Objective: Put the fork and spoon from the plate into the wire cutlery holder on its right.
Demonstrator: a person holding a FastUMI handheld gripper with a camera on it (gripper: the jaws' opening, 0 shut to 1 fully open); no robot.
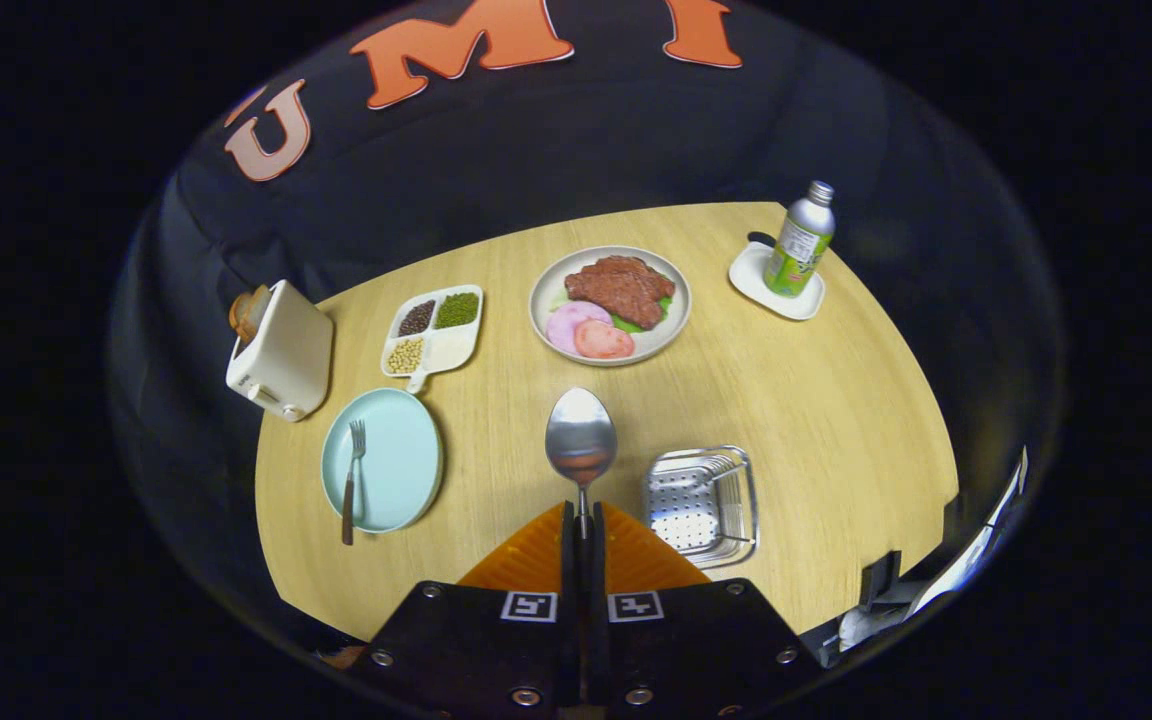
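Observation:
My gripper [582,522] is shut on the handle of a steel spoon [581,440], whose bowl sticks out straight ahead of the orange fingers [536,550], high above the table. Below and to the left lies a pale blue plate [401,470] with a wooden-handled fork [351,480] resting along its left side. Just right of the fingers stands the perforated metal cutlery holder [701,500], seen from above with nothing in it.
On the round wooden table [816,400] beyond the spoon sit a plate of meat and ham [609,305], a divided dish of beans [433,330], a white toaster [279,350] at the left and a can on a white coaster [801,240] at the far right.

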